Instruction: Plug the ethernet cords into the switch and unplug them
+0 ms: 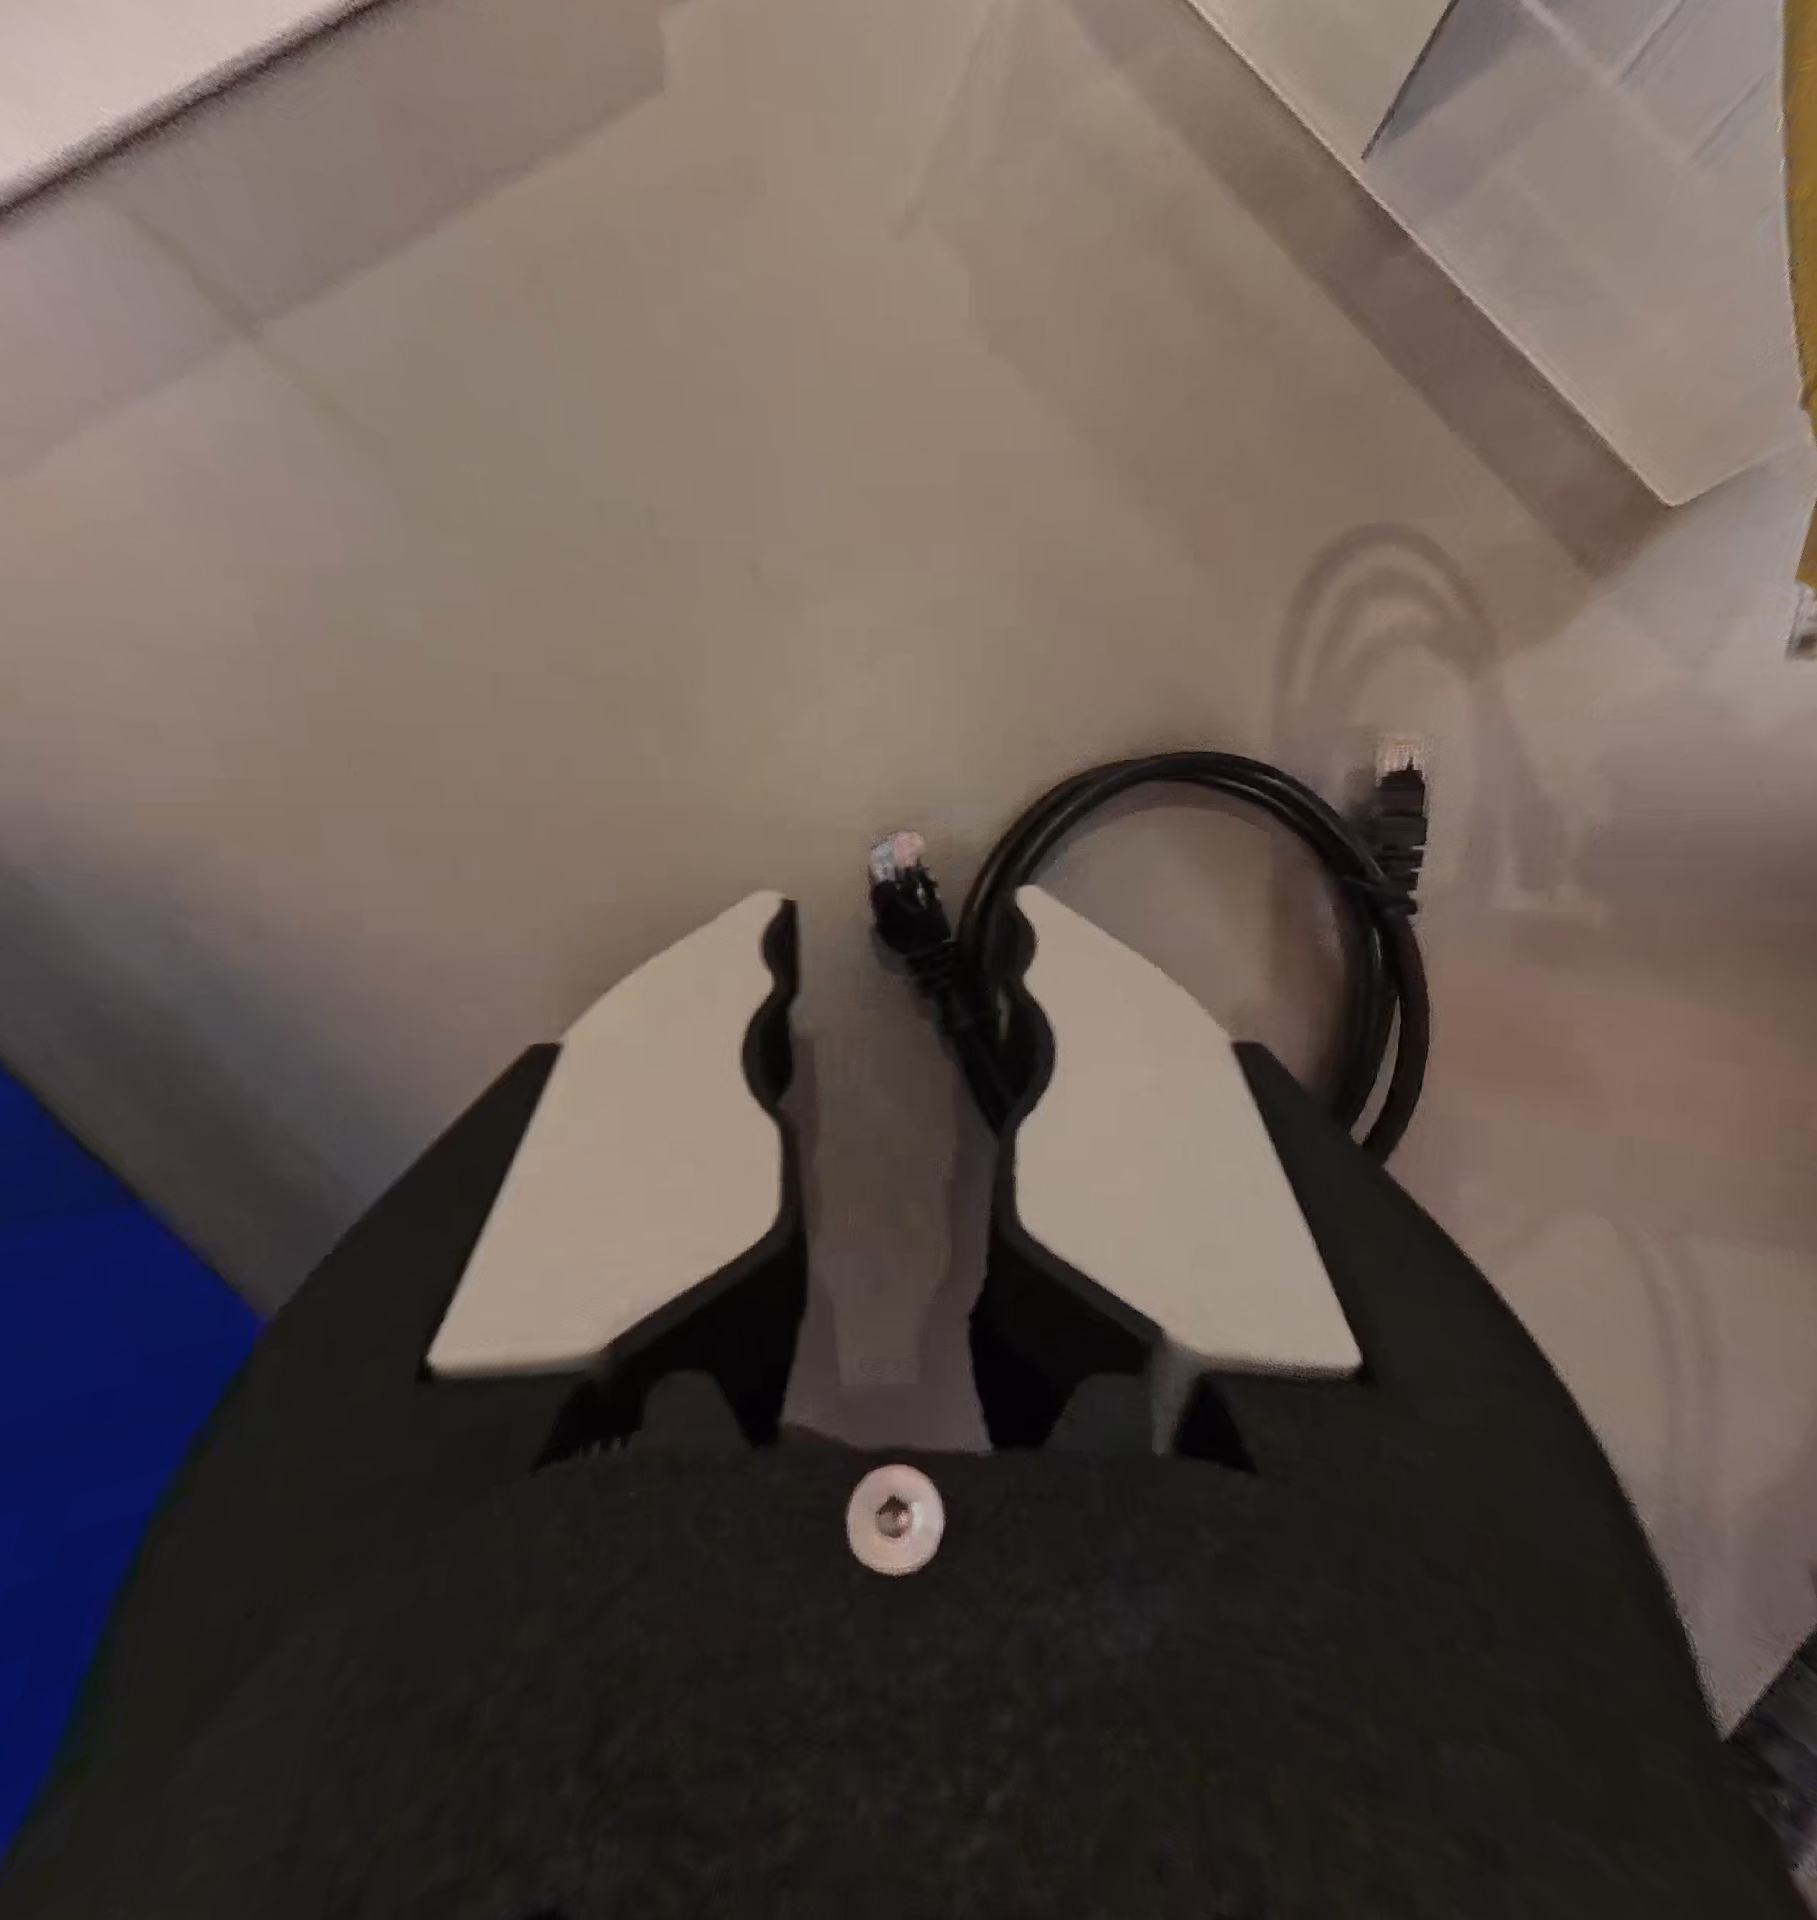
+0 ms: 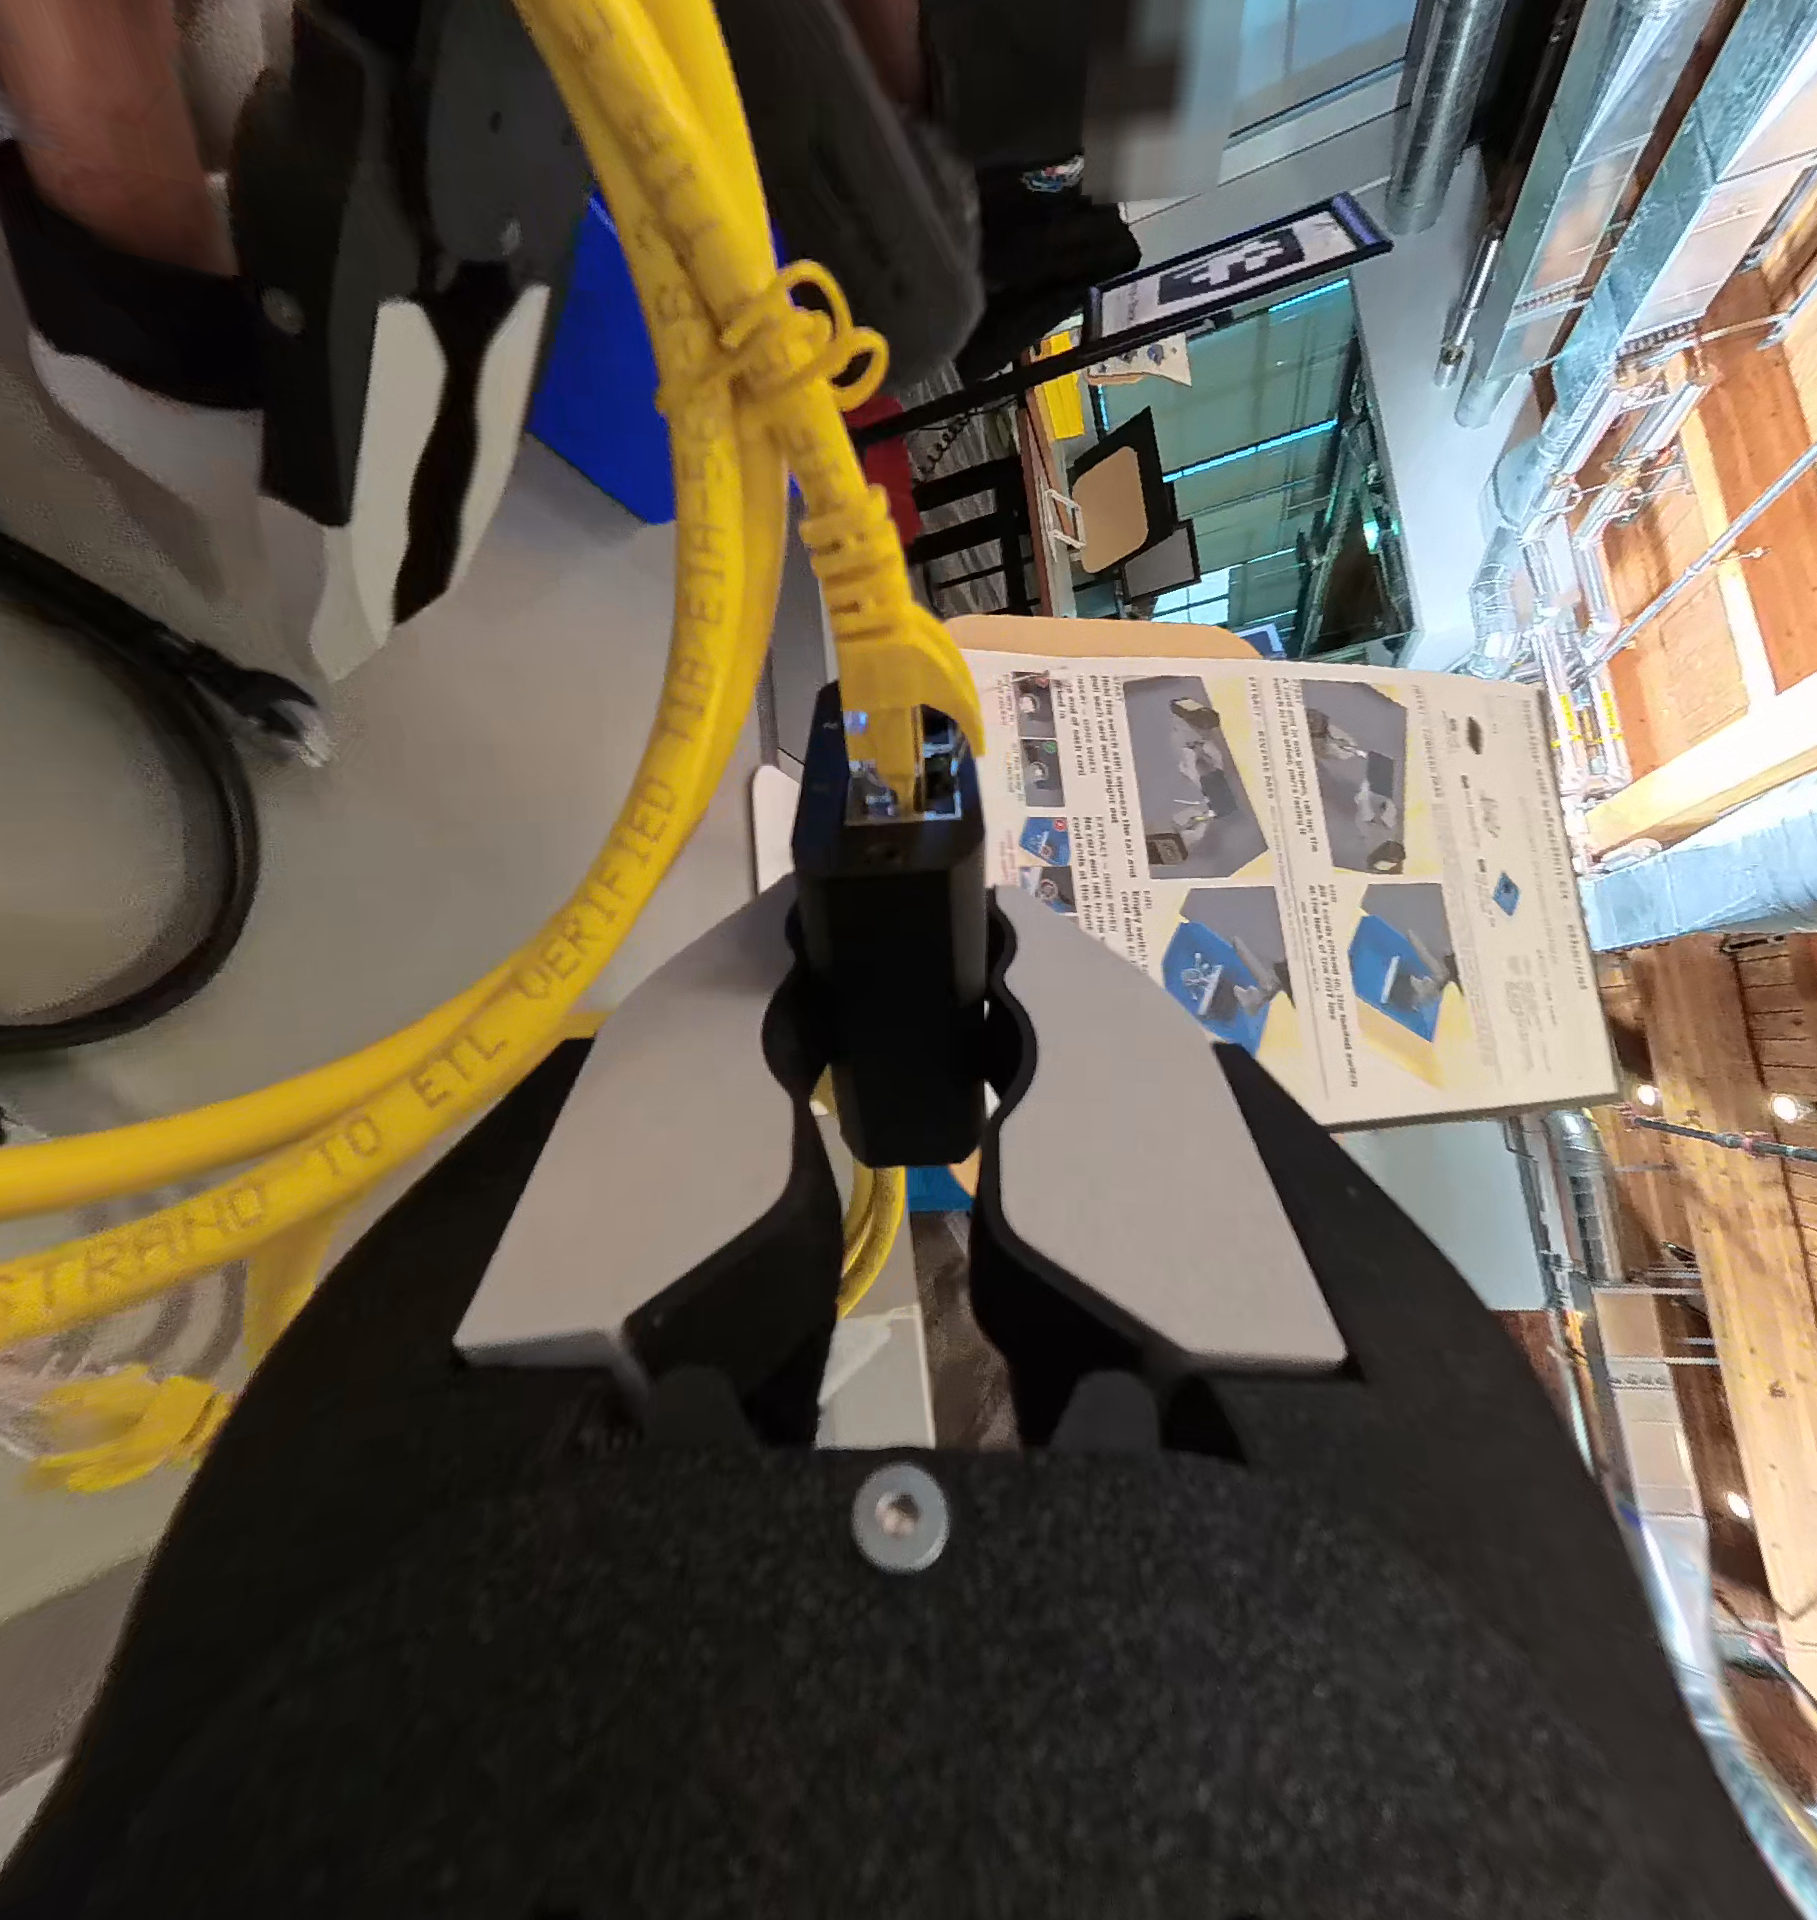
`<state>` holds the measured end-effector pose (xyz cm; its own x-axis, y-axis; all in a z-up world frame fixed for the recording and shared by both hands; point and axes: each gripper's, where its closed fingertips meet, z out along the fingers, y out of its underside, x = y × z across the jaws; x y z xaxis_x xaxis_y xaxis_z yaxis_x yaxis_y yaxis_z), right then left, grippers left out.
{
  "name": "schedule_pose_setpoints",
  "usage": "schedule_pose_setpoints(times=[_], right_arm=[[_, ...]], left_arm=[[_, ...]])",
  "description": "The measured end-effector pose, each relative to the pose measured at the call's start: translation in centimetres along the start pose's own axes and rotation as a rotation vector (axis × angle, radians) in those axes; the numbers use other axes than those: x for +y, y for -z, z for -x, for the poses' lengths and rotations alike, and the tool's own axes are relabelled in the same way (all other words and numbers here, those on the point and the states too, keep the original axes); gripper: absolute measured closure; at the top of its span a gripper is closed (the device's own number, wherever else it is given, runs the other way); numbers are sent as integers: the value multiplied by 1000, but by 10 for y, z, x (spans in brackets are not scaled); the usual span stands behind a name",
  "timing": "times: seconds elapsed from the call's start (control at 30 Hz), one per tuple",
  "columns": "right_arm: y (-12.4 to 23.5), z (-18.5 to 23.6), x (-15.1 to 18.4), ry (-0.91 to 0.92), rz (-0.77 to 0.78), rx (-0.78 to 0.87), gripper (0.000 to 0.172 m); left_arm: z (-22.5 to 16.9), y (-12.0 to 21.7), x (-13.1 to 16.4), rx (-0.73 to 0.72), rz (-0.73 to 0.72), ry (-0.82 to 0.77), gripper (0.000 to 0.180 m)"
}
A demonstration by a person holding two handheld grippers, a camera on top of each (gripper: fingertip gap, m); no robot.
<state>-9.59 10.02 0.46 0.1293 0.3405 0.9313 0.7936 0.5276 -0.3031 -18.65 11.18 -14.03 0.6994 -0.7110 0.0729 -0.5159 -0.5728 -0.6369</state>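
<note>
Grey table [image 1: 571, 623] below, bare around the coiled black ethernet cord [image 1: 1392, 935]. Held the black switch [image 2: 899, 977] upright in the right hand-held gripper [image 2: 899, 997] — both pads pressed on its sides. Carried one yellow ethernet cord [image 2: 717, 623], plug [image 2: 888, 707] seated in a top port. Hovered the left hand-held gripper [image 1: 904, 925] released — jaws apart over the black cord's near plug [image 1: 899, 883], not pressing it.

Table [image 1: 571, 623]: pale grey, bare in the middle.
Sheet [image 2: 1403, 883]: printed, with photos, propped up.
Box [image 1: 1569, 260]: white, at the table's far edge.
Panel [image 1: 52, 1299]: blue, low left.
</note>
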Motion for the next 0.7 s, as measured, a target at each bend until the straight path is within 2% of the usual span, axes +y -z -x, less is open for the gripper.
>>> schedule_pose_setpoints(times=[0.03, 0.13, 0.23, 0.27, 0.33, 0.43, 0.5, 0.63, 0.7], right_arm=[[-2, 3, -1, -11, -7, -13, 146], [-6, 9, -3, -17, -7, -31, 146], [-12, 15, -2, -8, 25, -51, 146], [-14, 18, -2, -7, 36, -63, 146], [-16, 26, -8, -28, 27, -111, 146], [-15, 33, -25, -52, -11, -163, 146], [-10, 38, -42, -73, -68, -207, 146], [2, 39, -67, -141, -183, -268, 146], [6, 36, -74, -184, -229, -286, 146]], left_arm=[[4, 9, -5, -22, -21, -19, 136], [9, 46, -29, -19, -130, -12, 134], [-5, 96, -65, 111, -324, 30, 134], [-15, 116, -78, 139, -421, -18, 135], [-39, 146, -91, 117, -545, -231, 142], [-62, 164, -92, -52, -606, -559, 147], [-68, 168, -89, -115, -636, -705, 155], [-81, 169, -67, 106, -601, -777, 155], [-85, 170, -58, 150, -603, -820, 155]])
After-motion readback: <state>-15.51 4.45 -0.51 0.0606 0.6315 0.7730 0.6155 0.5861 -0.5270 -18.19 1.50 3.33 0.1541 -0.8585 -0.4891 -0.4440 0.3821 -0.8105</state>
